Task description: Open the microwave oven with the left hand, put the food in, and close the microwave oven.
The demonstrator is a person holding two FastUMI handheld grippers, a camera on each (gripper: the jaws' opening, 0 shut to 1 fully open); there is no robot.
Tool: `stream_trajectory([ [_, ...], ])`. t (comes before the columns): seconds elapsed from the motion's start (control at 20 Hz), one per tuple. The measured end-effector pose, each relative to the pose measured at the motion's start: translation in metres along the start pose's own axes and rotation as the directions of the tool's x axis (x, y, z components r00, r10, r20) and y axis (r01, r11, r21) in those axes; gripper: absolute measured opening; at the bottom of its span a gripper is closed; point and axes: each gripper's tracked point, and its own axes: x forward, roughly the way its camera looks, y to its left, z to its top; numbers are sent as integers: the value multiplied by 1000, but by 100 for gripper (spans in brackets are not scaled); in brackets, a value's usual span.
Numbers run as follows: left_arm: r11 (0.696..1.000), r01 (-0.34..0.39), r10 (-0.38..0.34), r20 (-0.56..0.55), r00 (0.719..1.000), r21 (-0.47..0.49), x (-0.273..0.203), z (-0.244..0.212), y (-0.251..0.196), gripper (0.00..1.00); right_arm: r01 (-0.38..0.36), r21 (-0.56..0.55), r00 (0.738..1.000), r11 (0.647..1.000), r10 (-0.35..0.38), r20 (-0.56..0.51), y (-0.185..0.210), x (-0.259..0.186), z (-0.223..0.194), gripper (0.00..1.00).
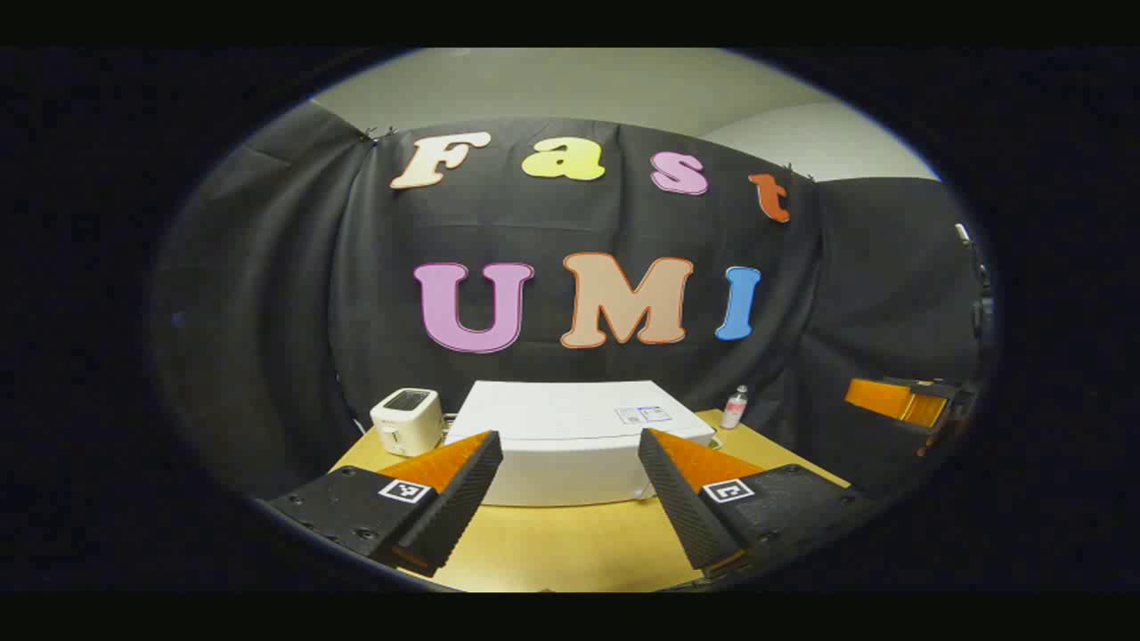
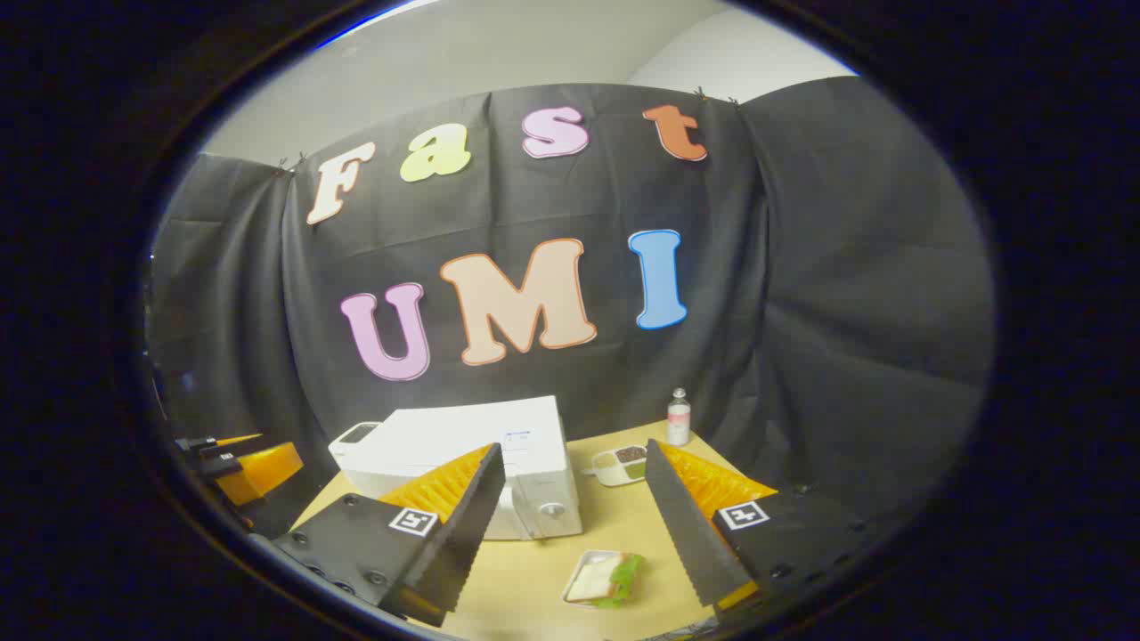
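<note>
Hovering above the counter [image 2: 614, 525], both hand-held grippers spread apart, gripping nothing.
Left hand-held gripper [image 1: 570, 499] hides the shut microwave's [image 1: 570, 436] lower front; its top label is unreadable. Food tray [image 2: 604, 577] lies before the right hand-held gripper [image 2: 574, 525].

In the right gripper view, bare surface [image 2: 525, 579] lies at six o'clock before the microwave [image 2: 499, 463], with the food tray [image 2: 601, 577] just right of that lane. At one o'clock a divided dish [image 2: 621, 465] and bottle [image 2: 679, 417] narrow the passage. In the left gripper view, the toaster [image 1: 407, 420] blocks ten o'clock beside the microwave.
</note>
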Motion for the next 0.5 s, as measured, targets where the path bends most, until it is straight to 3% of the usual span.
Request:
stream_trajectory([
  [0.1,1000,-16,16,-4,1000,-19,6,1,-5,98,18,0,1000,1000,-18,-16,-17,3,-4,91],
  [0.25,999,-19,18,-30,999,-41,15,-6,-14,92,34,13,999,999,-34,-37,-36,8,-8,92],
  [0.5,999,-43,43,-26,999,-32,24,-6,-21,95,42,25,998,999,-41,-50,-58,12,-8,91],
])
